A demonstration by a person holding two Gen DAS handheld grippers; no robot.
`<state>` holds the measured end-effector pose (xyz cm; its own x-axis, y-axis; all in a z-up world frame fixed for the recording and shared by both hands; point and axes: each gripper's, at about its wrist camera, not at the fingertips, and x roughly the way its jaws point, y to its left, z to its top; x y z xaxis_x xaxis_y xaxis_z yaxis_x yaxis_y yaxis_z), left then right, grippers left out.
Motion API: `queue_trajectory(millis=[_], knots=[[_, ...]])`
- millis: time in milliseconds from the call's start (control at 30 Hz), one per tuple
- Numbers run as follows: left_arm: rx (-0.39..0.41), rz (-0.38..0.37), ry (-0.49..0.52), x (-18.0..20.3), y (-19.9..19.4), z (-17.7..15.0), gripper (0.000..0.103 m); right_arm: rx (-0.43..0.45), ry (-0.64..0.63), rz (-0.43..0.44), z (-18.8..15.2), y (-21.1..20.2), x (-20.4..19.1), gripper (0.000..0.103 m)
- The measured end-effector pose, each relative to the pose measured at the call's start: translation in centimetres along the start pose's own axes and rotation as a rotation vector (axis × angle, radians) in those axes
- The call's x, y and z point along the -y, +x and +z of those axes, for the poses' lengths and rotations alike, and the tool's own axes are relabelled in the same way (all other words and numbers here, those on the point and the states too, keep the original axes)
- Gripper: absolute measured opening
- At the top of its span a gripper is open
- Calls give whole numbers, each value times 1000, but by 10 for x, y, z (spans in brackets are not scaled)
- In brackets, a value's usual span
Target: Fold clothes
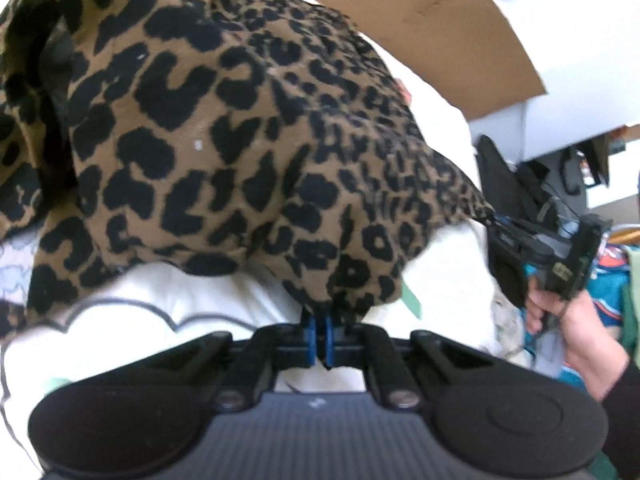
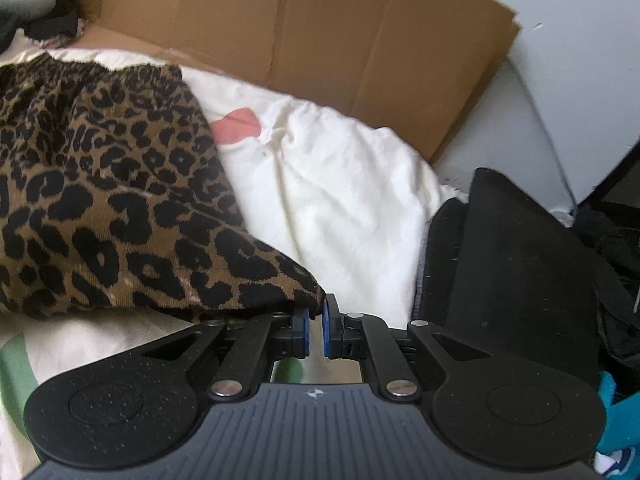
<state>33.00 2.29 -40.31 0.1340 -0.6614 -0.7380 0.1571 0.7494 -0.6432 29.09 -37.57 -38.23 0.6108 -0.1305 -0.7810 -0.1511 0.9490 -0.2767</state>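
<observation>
A leopard-print garment is lifted and spread over white bedding, filling most of the left wrist view. My left gripper is shut on its lower hem, and the blue pads pinch the cloth where it bunches. My right gripper is shut on a corner of the same garment. From the left wrist view that right gripper is at the right, gripped by a hand, with the cloth stretched to it. The garment's gathered waistband lies at the far end in the right wrist view.
An open cardboard box stands behind the white bedding. A black bag lies to the right of my right gripper. Teal clothing sits at the right edge. A pink patch shows on the bedding.
</observation>
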Motion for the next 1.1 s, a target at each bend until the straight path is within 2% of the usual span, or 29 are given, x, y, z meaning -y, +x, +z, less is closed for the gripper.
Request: queue_trajectory(millis=[233, 433, 533, 633, 733, 900, 933, 1033, 1100], knots=[[-51, -94, 28, 12, -25, -8, 4, 61, 14, -40, 1, -40, 16, 4], [-81, -130, -1, 6, -30, -17, 4, 112, -56, -91, -1, -67, 16, 4], [-97, -107, -19, 0, -20, -16, 4, 106, -93, -115, -4, -67, 14, 4], [-112, -53, -26, -6, -4, -19, 4, 4, -46, -110, -9, -43, 24, 7], [-116, 2, -36, -12, 6, -20, 4, -54, 9, -103, -16, -33, 35, 7], [-121, 13, -11, -7, 10, -22, 6, -13, 90, -32, -21, -48, 40, 8], [-124, 12, -3, -6, 9, -23, 7, -8, 104, -33, -20, -49, 41, 9], [-129, 3, 20, -2, 6, -24, 23, 12, 166, -19, -16, -51, 44, 10], [-125, -12, 14, 1, 5, -24, 39, 7, 236, 18, -14, -47, 49, 10]])
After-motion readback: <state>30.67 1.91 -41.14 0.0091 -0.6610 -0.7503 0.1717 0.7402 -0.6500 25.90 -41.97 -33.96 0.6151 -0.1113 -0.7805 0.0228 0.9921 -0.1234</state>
